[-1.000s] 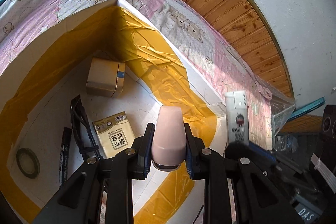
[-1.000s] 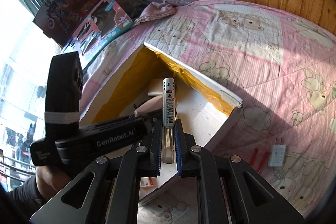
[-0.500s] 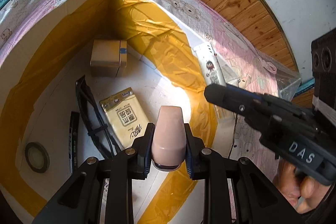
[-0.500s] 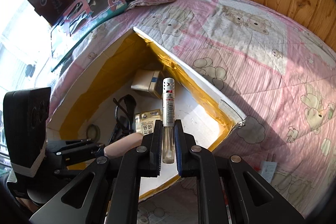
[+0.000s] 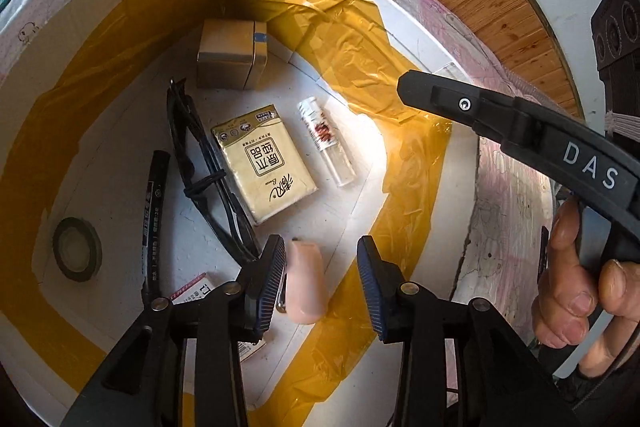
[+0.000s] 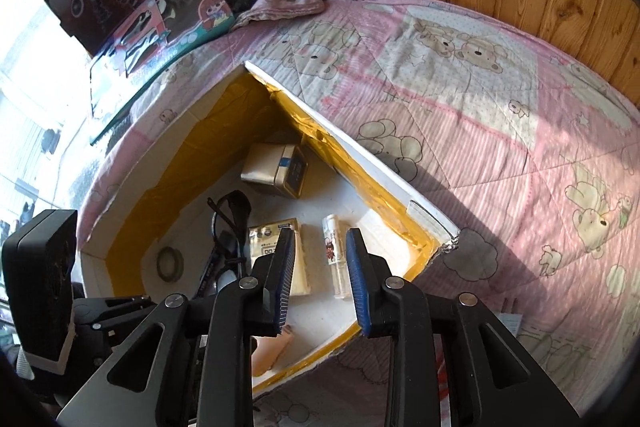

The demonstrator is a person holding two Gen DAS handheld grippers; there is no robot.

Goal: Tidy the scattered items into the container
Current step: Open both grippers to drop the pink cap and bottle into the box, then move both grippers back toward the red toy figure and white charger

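The container (image 5: 120,39) holds a pink item (image 5: 305,281), perhaps a case, below both empty wide-open grippers (image 5: 322,283) (image 6: 318,279).

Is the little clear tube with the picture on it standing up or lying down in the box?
Lying down. The clear tube rests flat on the box floor beside the tissue pack.

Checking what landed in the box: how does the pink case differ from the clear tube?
The pink case is opaque, stubby and plain; the clear tube is see-through, slimmer and carries a printed label. The case lies between the open left gripper's jaws, the tube farther in. Both lie flat on the box floor.
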